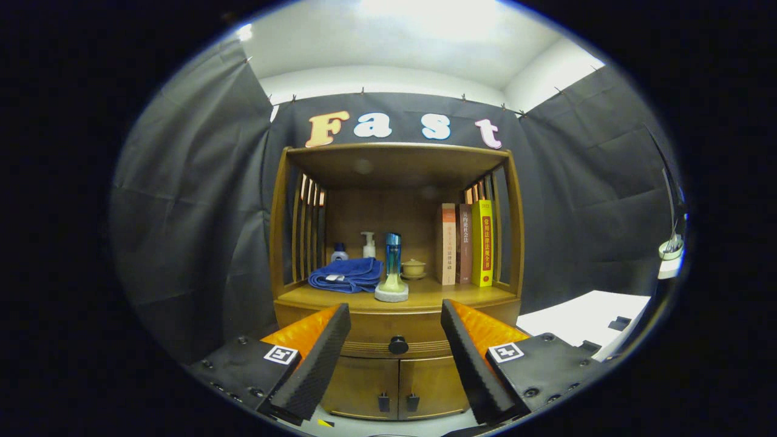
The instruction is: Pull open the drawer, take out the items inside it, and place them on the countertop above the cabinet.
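gripper view: the gripper hangs in front of the wooden cabinet, its fingers spread wide apart and holding nothing. the drawer sits flush and closed, its round black knob between the fingers and just beyond them. what lies inside is hidden. on the countertop stand one blue folded towel, one tall blue bottle, two small bottles behind, one small lidded bowl and three upright books. this fits either a drawer waiting to be pulled, or one emptied onto the countertop and pushed shut. below are two cabinet doors.
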Demonstrator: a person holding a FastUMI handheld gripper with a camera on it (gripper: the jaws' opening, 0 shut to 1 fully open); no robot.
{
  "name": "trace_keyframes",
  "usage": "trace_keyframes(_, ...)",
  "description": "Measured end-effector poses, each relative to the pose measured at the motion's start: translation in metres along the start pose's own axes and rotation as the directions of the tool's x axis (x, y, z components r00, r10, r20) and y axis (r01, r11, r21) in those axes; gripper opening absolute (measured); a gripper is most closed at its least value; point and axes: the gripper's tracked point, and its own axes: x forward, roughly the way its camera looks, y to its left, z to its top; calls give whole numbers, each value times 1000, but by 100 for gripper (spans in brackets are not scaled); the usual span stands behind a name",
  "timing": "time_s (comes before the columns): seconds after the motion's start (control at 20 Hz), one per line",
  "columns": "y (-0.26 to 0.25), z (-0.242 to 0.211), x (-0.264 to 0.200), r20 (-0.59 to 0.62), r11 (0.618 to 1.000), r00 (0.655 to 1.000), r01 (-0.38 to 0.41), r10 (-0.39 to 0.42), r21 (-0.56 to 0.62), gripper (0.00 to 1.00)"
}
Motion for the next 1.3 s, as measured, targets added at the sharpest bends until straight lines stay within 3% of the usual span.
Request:
trace_keyframes(0.25,-11,-5,-1,-11,1000,1000,27,-27,-3,98)
trace_keyframes(1.3,3,-27,-3,-49,1000,999,8,-8,-9,98)
